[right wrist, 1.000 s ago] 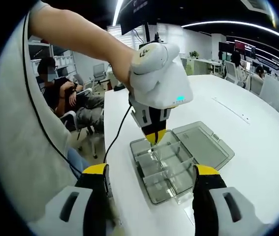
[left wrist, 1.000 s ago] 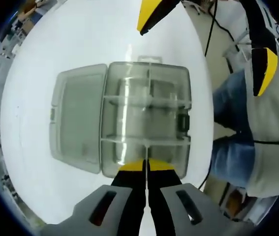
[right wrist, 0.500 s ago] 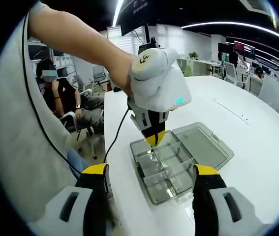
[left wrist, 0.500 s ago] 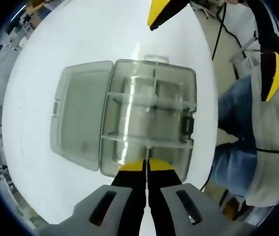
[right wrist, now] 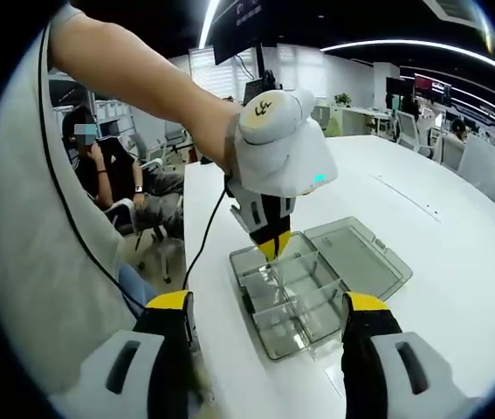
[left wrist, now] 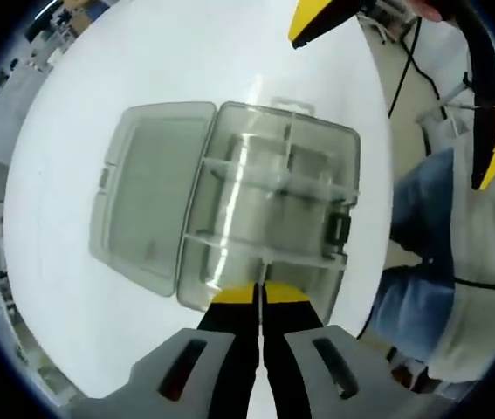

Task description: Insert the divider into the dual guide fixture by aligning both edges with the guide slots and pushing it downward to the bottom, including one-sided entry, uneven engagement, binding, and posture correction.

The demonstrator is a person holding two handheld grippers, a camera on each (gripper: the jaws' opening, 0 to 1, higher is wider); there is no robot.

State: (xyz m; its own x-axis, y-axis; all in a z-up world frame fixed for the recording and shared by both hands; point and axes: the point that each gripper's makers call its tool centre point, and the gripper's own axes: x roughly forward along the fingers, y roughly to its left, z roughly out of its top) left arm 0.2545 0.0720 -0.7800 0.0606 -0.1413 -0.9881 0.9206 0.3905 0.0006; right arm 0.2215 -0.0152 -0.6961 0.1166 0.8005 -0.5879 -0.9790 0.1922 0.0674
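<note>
Left tool (left wrist: 258, 294), jaws together, w/ thin clear divider (left wrist: 263, 266) apparently between them, poised directly over open box (right wrist: 304, 292); divider runs toward its cross wall. Right tool (right wrist: 269, 325) apart, idle nearby.

**Left tongs tilt over the box**

My left tongs (right wrist: 272, 247) have leaned over, their white housing rolling toward the box's (right wrist: 299, 292) open lid (right wrist: 356, 257). The seated person (right wrist: 99, 161) beyond the table's (right wrist: 457, 253) far edge has raised a hand to the face.

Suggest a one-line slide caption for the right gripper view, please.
Left tongs, shut, reach down into the clear compartment box with its lid open, on a white table.
</note>
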